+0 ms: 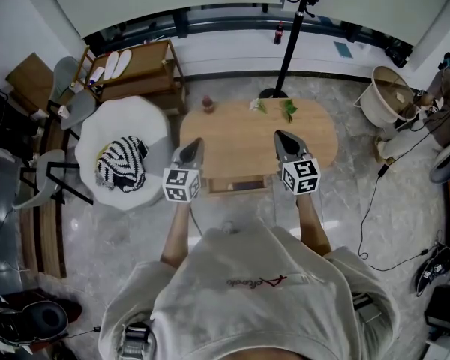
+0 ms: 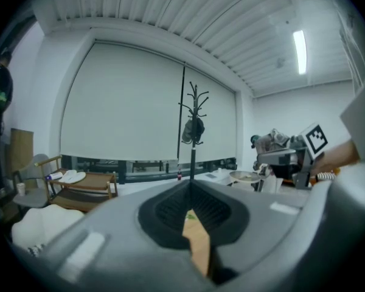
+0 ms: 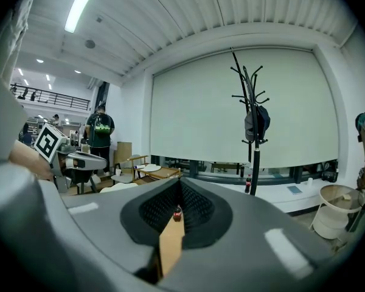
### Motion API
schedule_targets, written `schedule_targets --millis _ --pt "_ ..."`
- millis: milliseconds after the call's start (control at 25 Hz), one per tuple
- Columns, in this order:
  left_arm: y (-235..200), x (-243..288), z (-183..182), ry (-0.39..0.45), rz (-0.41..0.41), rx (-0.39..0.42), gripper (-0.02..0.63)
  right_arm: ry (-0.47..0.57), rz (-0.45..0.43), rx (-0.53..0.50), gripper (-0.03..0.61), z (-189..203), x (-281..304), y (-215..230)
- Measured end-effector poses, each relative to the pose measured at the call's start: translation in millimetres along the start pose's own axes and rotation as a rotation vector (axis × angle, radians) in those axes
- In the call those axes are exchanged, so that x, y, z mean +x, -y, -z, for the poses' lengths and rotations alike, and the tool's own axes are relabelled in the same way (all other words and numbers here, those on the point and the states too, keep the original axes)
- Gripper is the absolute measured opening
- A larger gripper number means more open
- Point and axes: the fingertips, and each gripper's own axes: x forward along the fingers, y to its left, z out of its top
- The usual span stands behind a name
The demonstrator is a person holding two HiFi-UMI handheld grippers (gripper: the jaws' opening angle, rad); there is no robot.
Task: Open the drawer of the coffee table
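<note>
- Drawer [image 1: 238,184]: centre of the frame, under the near edge of the oval wooden tabletop [image 1: 232,137], its front showing between the two grippers.
- Left gripper [image 1: 195,147] and right gripper [image 1: 283,139]: over that near edge, fingers pressed together, holding nothing.
- Tabletop's far edge: a small bottle [image 1: 208,105] and leafy sprigs [image 1: 288,109].
- Around: grey marble floor [image 1: 337,201]; white seat [image 1: 127,122] with striped cloth [image 1: 121,163] at left; coat stand [image 1: 289,43] behind.

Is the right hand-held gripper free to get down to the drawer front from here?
Probably yes. The drawer sits under the coffee table's near edge, just left of the right hand-held gripper, with nothing standing between them. Its jaws are shut and would need opening first.
</note>
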Motion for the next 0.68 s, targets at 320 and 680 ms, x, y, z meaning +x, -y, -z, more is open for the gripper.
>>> schedule_targets --millis 320,680 --pt "6.4 4.2 -2.9 0.003 -0.003 0.008 0.0 0.009 -0.005 -0.003 0.005 -3.7 -0.2 5.2" --pt "12.8 6.8 -1.4 0.002 -0.004 0.009 0.0 0.004 -0.023 -0.001 0.003 2.5 -1.4 -0.8"
